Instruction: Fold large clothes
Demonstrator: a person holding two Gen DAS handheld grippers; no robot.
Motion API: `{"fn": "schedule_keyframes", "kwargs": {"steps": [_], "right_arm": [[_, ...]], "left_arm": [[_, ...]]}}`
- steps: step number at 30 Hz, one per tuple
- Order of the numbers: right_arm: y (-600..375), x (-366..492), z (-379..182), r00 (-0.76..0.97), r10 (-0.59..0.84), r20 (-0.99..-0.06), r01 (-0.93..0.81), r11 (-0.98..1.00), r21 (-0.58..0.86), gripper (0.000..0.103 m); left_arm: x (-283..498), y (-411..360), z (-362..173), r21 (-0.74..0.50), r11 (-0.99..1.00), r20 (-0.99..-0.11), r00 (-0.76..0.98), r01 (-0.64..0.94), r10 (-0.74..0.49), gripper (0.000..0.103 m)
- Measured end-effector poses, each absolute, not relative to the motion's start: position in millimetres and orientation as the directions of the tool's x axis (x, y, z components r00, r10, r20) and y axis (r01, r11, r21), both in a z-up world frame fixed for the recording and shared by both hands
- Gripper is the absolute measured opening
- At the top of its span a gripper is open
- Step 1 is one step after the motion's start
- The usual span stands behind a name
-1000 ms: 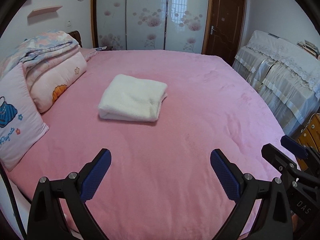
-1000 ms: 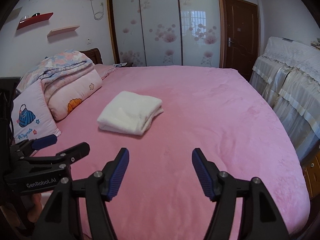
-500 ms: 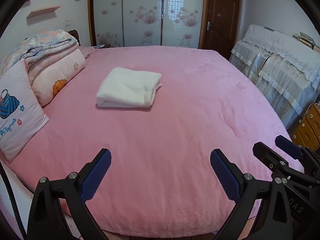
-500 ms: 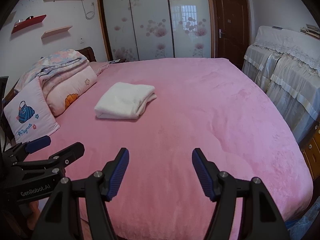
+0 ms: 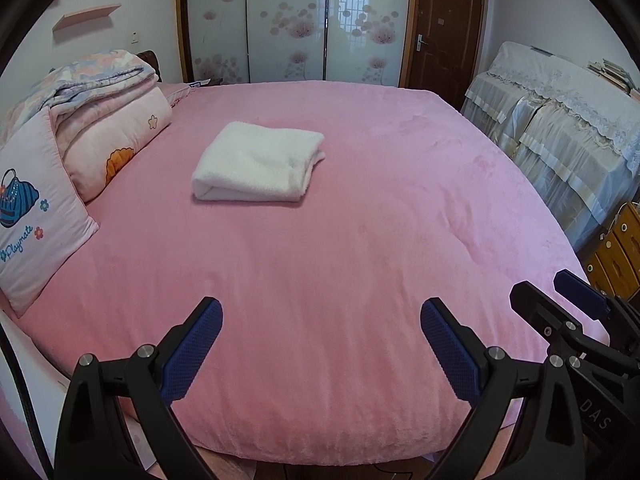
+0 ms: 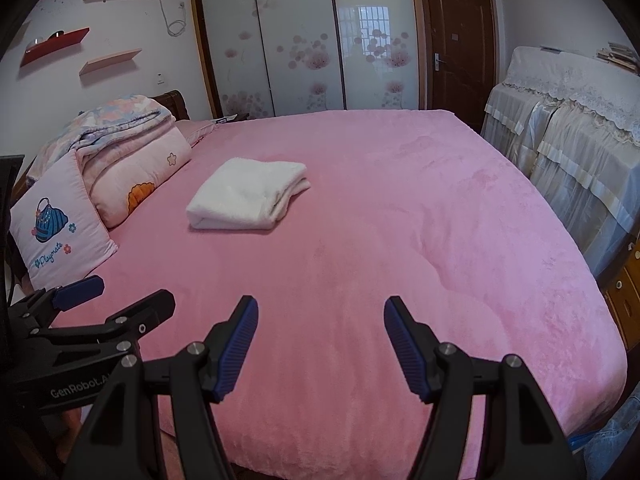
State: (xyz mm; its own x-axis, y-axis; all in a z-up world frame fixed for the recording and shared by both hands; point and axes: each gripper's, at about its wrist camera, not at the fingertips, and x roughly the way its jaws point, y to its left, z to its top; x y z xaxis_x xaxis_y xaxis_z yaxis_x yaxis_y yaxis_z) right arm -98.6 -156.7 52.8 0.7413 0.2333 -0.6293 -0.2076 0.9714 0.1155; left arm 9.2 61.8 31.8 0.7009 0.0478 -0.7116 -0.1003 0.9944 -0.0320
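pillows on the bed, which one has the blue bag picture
The small square pillow nearest the tongs, printed "Playmate". The big pillow behind it shows an orange shell and a flower.

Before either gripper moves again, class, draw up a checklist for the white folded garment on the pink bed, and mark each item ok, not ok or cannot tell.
1. White garment folded into a compact stack: ok.
2. Garment lies clear of the pillow and quilt: ok.
3. Left gripper open and empty: ok.
4. Right gripper open and empty: ok.
5. Pink bedcover bare between grippers and garment: ok.
6. More clothes waiting to fold: cannot tell.
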Motion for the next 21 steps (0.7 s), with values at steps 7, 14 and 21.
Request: {"fn": "schedule_keyframes", "kwargs": {"steps": [7, 14, 21], "right_arm": [[-158.7, -98.6, 51.3, 0.740, 0.231, -0.631, -0.205, 0.972, 0.116, 0.066], [-159.3, -99.1, 50.4, 0.741, 0.231, -0.631, -0.205, 0.972, 0.115, 0.066], [-160.3, -101.1, 48.8, 0.736, 0.235, -0.635, -0.206, 0.971, 0.121, 0.066]], "left_arm": [[9.1, 60.6, 30.7, -0.027, 0.995, -0.715, 0.697, -0.100, 0.051, 0.099], [8.5, 60.5, 29.6, -0.028, 0.995, -0.718, 0.694, -0.101, 0.050, 0.099], [5.5, 60.0, 26.1, -0.035, 0.994, -0.727, 0.685, -0.106, 0.047, 0.099]]}}
